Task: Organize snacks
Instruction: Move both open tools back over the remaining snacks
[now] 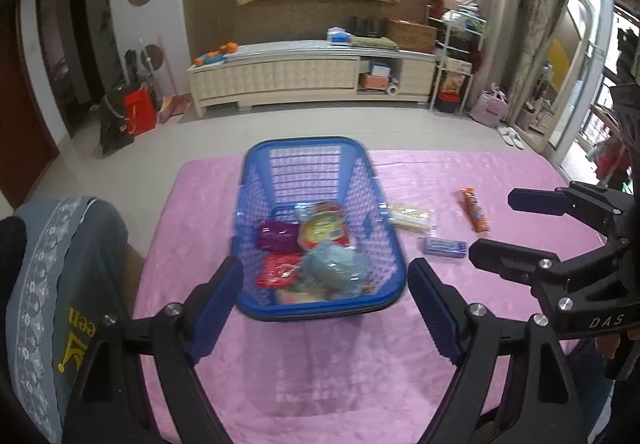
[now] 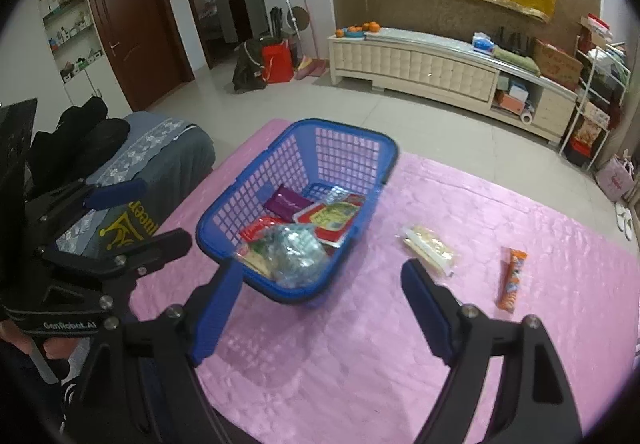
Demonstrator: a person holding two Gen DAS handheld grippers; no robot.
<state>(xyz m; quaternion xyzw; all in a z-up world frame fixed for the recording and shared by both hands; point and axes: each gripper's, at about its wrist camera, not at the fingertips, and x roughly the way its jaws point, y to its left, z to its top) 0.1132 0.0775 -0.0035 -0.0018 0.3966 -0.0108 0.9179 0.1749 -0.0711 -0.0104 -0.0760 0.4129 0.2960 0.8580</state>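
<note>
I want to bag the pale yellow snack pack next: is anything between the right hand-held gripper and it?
Nothing visible. The right hand-held gripper hangs open above the bare pink tablecloth, and the pale yellow clear-wrapped snack pack lies just beyond its right finger. The blue plastic lattice basket sits off to the left.
</note>
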